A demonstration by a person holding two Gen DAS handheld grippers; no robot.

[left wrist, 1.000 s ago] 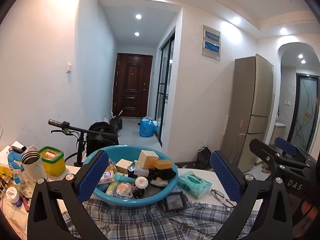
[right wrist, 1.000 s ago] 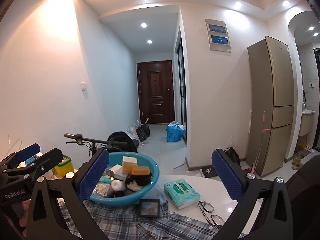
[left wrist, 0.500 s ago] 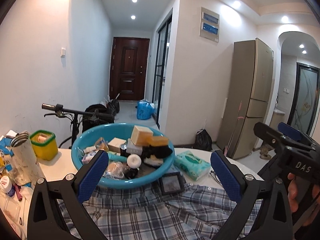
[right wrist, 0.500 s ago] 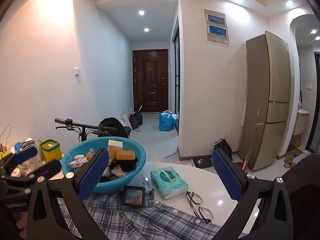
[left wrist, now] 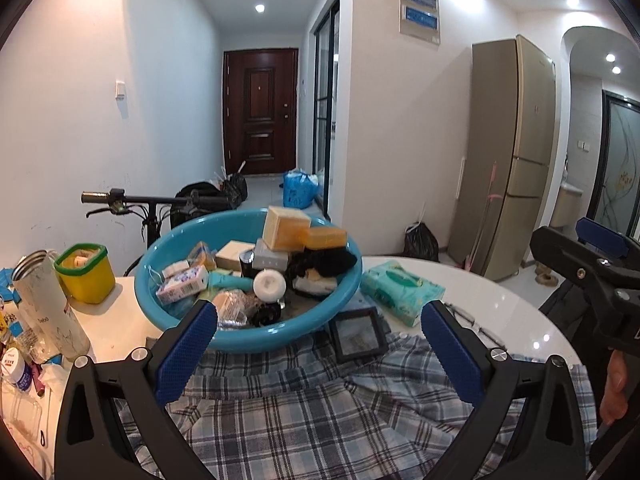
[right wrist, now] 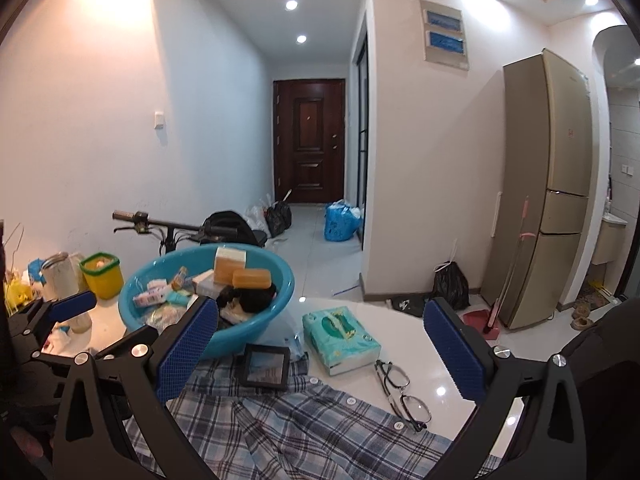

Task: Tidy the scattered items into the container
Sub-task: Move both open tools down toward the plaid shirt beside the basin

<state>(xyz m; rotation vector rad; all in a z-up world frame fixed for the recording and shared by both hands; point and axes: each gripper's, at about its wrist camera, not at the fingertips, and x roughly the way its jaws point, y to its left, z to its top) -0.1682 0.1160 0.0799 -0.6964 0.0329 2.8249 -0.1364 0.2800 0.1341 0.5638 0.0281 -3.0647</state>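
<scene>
On the tabletop [right wrist: 460, 360], the basin [left wrist: 192, 324] is heaped; tissue pack [right wrist: 340, 338], glasses [right wrist: 402, 394] and frame [right wrist: 265, 366] remain outside. Both tongs [left wrist: 318, 340] [right wrist: 320, 338] are held wide, empty.

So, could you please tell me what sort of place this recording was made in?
Most likely a lived-in flat, at a dining table off the entrance hall: a tall fridge stands by the wall, a dark front door closes the corridor, and a bicycle is parked indoors.

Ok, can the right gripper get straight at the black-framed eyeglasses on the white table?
Probably yes. The right gripper is open and empty, and the black-framed eyeglasses lie apart from the green tissue pack, just beyond the plaid shirt, with nothing over them.
</scene>
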